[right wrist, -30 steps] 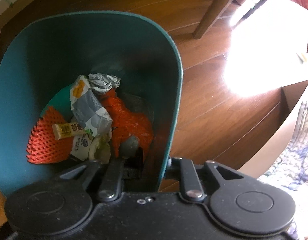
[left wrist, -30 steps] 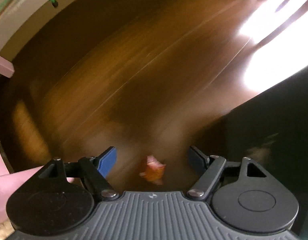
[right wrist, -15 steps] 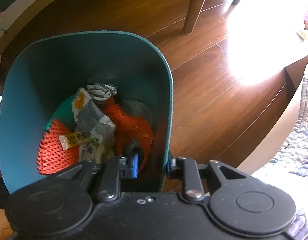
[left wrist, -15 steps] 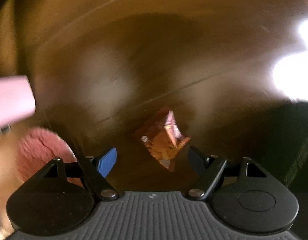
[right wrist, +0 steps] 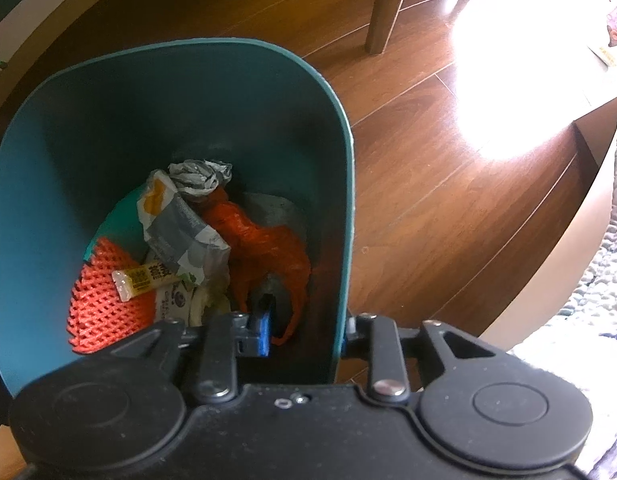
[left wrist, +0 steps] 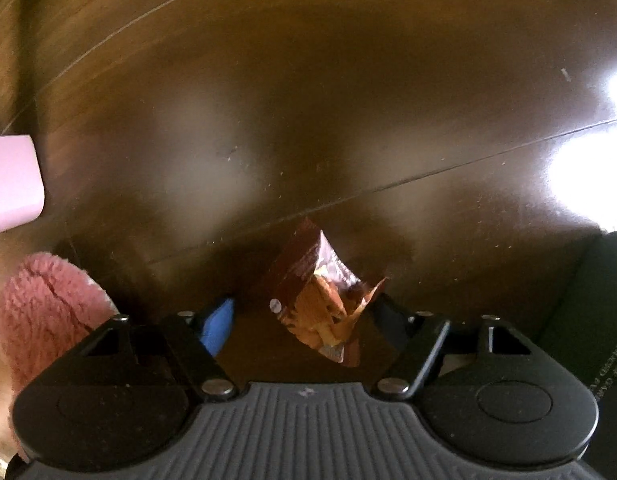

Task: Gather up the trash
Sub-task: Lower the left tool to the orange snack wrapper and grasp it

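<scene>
Two grippers are in use, each on a separate duty. The left gripper (left wrist: 300, 320) points steeply down at the dark, glossy wooden floor (left wrist: 308, 100), its jaws apart and just now closing in. Between them lies the task's thing, a crumpled orange-and-brown foil snack wrapper (left wrist: 320, 300), torn open with a silvery lining showing. The wrapper sits nearer the dark right-hand finger, one torn corner appearing to touch it; the blue pad (left wrist: 216, 326) of the left-hand finger stands apart from it. No pad presses on the wrapper yet. A pink fluffy slipper (left wrist: 48, 312) lies just beside the gripper's left shoulder.

The right gripper (right wrist: 304, 332) points straight down over the teal plastic waste bin (right wrist: 188, 120). Its jaws straddle the bin's near right wall, the blue pad inside and the other finger outside. A gap shows beside the inner pad, so whether the wall is truly clamped cannot be told. The bin already holds earlier refuse: an orange foam net, an orange plastic bag, crumpled paper and wrappers.

Assessment: the step in hand is the pick-up of the floor wrapper. The next move likely calls for closing the left jaws until both pads pinch the foil, then lifting it and carrying it across to the bin's mouth.
</scene>
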Available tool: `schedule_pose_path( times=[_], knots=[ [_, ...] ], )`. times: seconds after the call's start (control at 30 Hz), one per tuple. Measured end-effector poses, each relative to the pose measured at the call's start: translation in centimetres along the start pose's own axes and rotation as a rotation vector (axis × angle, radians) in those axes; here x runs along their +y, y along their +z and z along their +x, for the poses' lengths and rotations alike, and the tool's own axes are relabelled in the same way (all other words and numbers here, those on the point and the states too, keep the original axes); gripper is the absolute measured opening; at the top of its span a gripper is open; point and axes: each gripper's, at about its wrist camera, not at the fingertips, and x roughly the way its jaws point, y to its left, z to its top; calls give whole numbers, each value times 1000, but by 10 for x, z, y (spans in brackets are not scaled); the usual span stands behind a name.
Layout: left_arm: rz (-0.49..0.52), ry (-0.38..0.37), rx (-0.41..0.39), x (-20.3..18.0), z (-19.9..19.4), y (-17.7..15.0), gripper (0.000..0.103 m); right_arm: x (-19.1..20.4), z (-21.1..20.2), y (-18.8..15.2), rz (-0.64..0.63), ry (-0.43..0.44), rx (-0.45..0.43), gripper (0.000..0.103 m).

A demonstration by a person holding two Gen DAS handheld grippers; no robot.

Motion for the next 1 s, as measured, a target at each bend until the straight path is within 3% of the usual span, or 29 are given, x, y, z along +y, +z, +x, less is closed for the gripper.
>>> schedule_pose_path(
  times=[0.1, 0.17, 0.4, 0.47, 0.57, 0.83, 1.0],
  knots=[
    [18, 0, -12, 3, -4, 2, 60, 0, 3, -1, 17, -25, -7, 22],
    [31, 2, -14, 0, -10, 3, 58, -2, 4, -4, 47, -67, -27, 6],
    [80, 35, -21, -13, -17, -4, 51, 1, 1, -10, 46, -106, -75, 6],
    [89, 33, -22, -32, -28, -6, 39, -1, -1, -10, 46, -104, -78, 5],
    [117, 31, -34, -40, -35, -5, 34, 1, -7, -10, 33, -132, -92, 5],
    [143, 48, -42, -47, -52, -3, 30, 9, -36, -13, -9, -201, -155, 1],
    [188, 56, -83, -61, -81, 2, 30, 43, -47, -17, -86, -237, -196, 3]
  ],
)
